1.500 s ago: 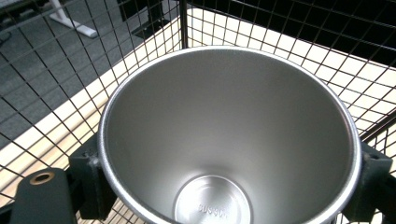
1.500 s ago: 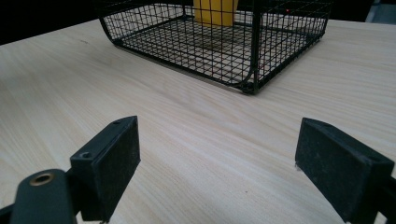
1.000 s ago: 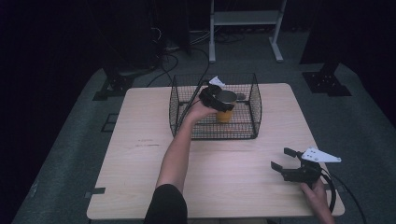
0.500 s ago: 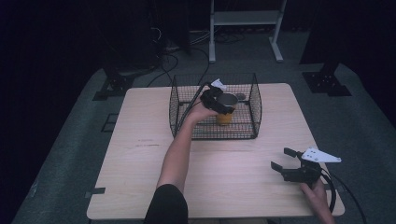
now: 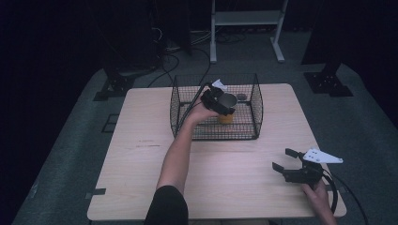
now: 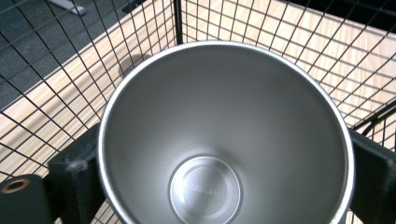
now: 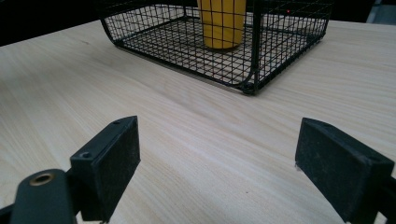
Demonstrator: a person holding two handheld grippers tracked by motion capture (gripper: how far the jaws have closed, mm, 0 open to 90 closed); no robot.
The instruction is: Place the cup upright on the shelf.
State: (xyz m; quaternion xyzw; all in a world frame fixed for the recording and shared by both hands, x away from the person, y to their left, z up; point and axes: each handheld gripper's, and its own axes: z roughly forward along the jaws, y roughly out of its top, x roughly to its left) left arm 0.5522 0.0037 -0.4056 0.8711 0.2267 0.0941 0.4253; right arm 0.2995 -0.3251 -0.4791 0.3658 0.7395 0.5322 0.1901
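Note:
My left gripper reaches into a black wire basket at the table's far middle, shut on a steel cup that sits between its jaws. The left gripper view looks straight down into the cup's bare inside. Just below the steel cup a yellow cup stands upright on the basket floor; whether the two touch I cannot tell. My right gripper rests low near the front right of the table, open, with nothing between its jaws. Its own view shows the yellow cup through the mesh.
The wooden table has bare room left of and in front of the basket. A small dark disc lies at the basket's back. A person's forearm crosses the table's middle. Stands and cables sit on the floor behind.
My left gripper has sunk slightly with the steel cup over the yellow cup. The right gripper has stayed in place.

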